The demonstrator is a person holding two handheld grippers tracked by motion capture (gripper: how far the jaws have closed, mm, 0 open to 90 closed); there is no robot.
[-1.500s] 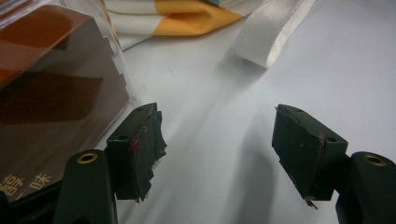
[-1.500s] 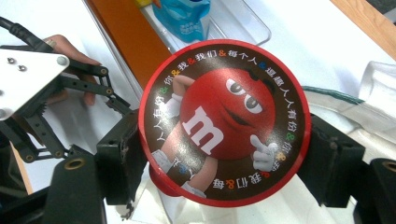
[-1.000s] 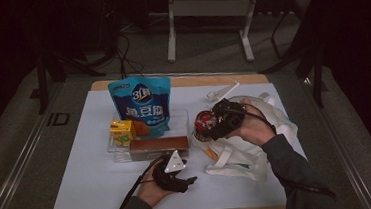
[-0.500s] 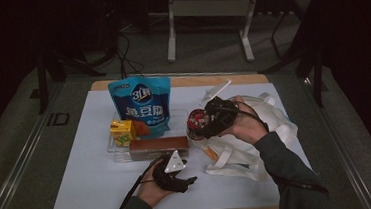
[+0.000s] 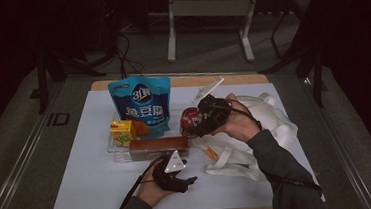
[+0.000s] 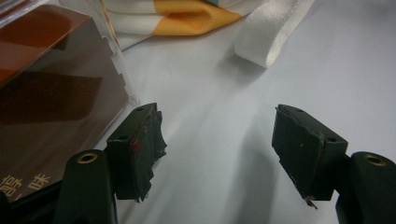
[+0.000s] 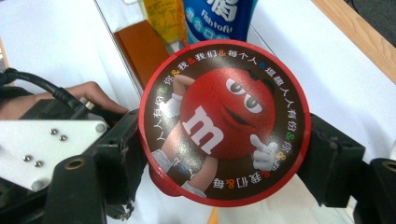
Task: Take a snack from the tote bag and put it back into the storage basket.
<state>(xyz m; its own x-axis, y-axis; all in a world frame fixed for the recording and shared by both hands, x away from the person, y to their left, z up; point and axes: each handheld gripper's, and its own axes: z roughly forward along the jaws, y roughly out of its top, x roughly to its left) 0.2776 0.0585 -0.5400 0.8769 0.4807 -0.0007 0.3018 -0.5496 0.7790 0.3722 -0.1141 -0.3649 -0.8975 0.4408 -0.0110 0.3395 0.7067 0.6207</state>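
Observation:
My right gripper (image 5: 197, 123) hangs above the table's middle, shut on a round red candy tin (image 5: 190, 120). In the right gripper view the tin's lid (image 7: 224, 121), printed with a red cartoon figure, faces the camera, and the right gripper (image 7: 226, 144) has its two black pads pressed on the tin's rim. The left gripper (image 5: 186, 173) rests low on the white table sheet near the front edge, open. In the left gripper view the left gripper (image 6: 222, 140) has bare table between its jaws and a brown box (image 6: 51, 93) just to its left.
A clear tray (image 5: 120, 155) holds the brown box (image 5: 154, 148), a yellow drink carton (image 5: 122, 132) and a tall blue snack pouch (image 5: 141, 105). A white tote bag (image 5: 260, 128) lies crumpled at the right, and its strap (image 6: 271, 32) lies ahead of the left gripper.
The right gripper has carried the tin a little to the left, toward the blue pouch. The left gripper has stayed where it was.

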